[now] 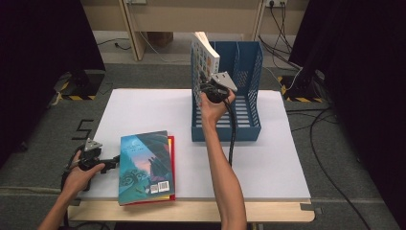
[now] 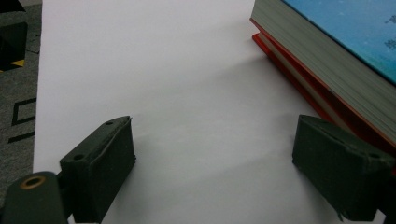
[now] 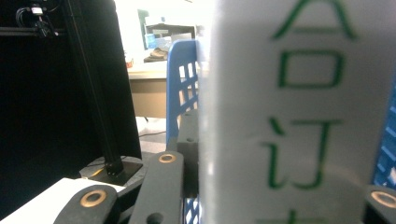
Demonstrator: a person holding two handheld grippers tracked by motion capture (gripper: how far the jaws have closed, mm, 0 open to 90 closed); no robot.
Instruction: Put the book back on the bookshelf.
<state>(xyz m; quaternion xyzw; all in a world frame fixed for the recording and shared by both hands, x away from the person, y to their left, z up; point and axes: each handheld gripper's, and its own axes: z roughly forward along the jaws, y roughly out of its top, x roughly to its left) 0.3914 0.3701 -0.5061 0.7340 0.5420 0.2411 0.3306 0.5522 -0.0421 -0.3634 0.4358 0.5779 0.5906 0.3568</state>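
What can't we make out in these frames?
- Right tool pads, high view: hidden by the hand and its grey plate.
- White book title, right gripper view: cut off by the picture's edges, blurred.
- Red book, high view: cover hidden under the teal book.
- File rack floor: partly behind the arm.

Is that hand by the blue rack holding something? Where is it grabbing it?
Yes. The right gripper clamps a white book by its spine edge, holding it upright at the blue rack.
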